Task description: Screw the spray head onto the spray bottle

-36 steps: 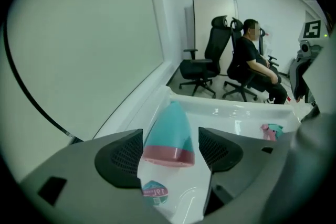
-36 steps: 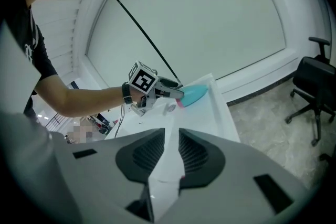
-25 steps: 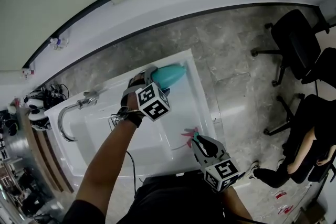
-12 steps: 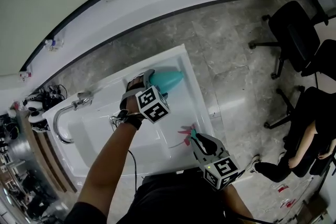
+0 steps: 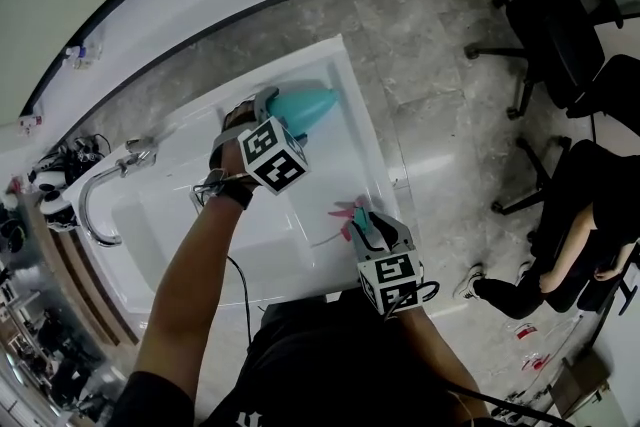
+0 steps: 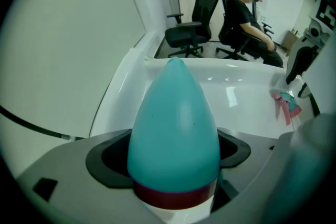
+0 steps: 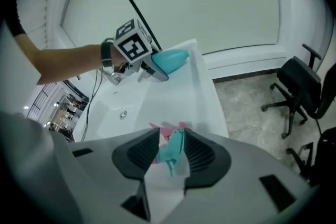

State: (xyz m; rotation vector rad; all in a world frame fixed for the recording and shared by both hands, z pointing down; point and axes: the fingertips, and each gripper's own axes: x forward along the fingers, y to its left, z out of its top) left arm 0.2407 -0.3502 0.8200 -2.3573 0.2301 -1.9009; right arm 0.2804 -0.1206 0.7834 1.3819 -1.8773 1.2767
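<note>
1. Bottle (image 5: 305, 105): teal and egg-shaped. It appears to lie on its side at the far right corner of the white counter (image 5: 382, 165), beside the basin. Its long axis runs away from the person, tapered end outermost, with a red band and a white part at the near end.
2. Left gripper (image 5: 266, 108): points steeply down over the bottle's thick near end. The jaws are at their widest and have just been opening, one on each side of the bottle. The body fills the gap, but no squeeze is evident. Judged to be straddling, not yet gripping.
3. Spray head (image 5: 345, 212): pink and teal, on the counter near its front right edge, well apart from the bottle.
4. Right gripper (image 5: 365, 227): angled down onto the spray head. The jaws are narrowly apart and have just been opening. The teal part stands between them, close to the right pad, and pink shows through the gap on the left. Judged not clamped.
5. Governing relation: each item sits at its own gripper, so no hand needs to cross over. The bottle's long axis lies along the left jaw gap, so closing would take it across its width.
6. Neck end of the bottle: cannot be told from these views. This decides which way the spray head must approach.
</note>
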